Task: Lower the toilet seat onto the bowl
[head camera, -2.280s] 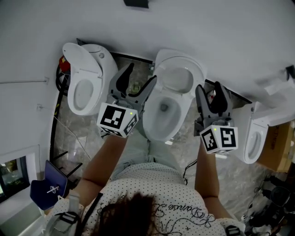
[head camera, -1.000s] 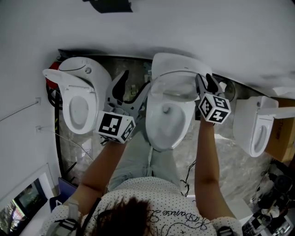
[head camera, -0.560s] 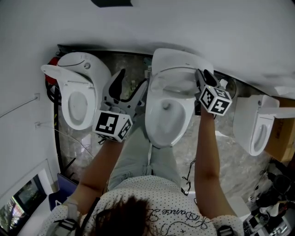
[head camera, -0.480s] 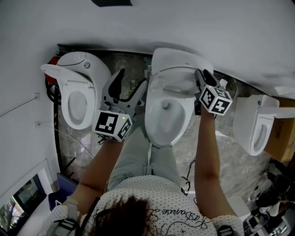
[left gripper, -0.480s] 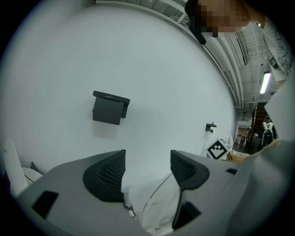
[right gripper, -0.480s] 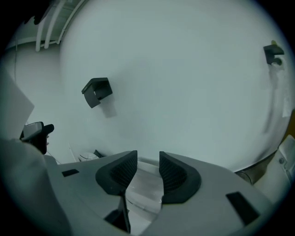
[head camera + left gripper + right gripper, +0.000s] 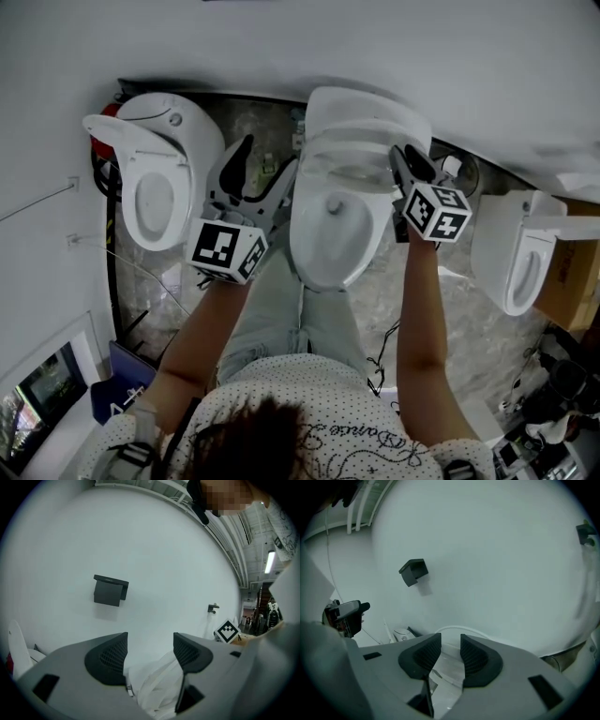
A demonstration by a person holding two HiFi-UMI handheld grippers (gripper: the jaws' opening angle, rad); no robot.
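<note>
Head view, looking steeply down on three white toilets along the wall, and the action is at the middle one. Its lid (image 7: 361,111) stands back against the wall, and the toilet seat (image 7: 349,172) hangs tilted partway down, above the bowl (image 7: 328,239) and not yet flat on it.

The right gripper (image 7: 408,164) is at the seat's right edge, marker cube (image 7: 436,213) toward the person. In the right gripper view the jaws (image 7: 450,644) are closing on the seat (image 7: 447,665), whose white rim fills the narrow gap between the ribbed pads (image 7: 474,656).

Over on the other side, the left gripper (image 7: 270,155) hovers just beside the middle toilet's left flank, above the marbled floor (image 7: 187,281). Its jaws are spread wide and pinching nothing; the left gripper view (image 7: 150,641) shows only the white of the toilet beyond the gap. A dark box (image 7: 110,590) sits on the wall above.

The left toilet (image 7: 159,178) has its seat down. The right toilet (image 7: 516,267) stands well apart from both grippers.
</note>
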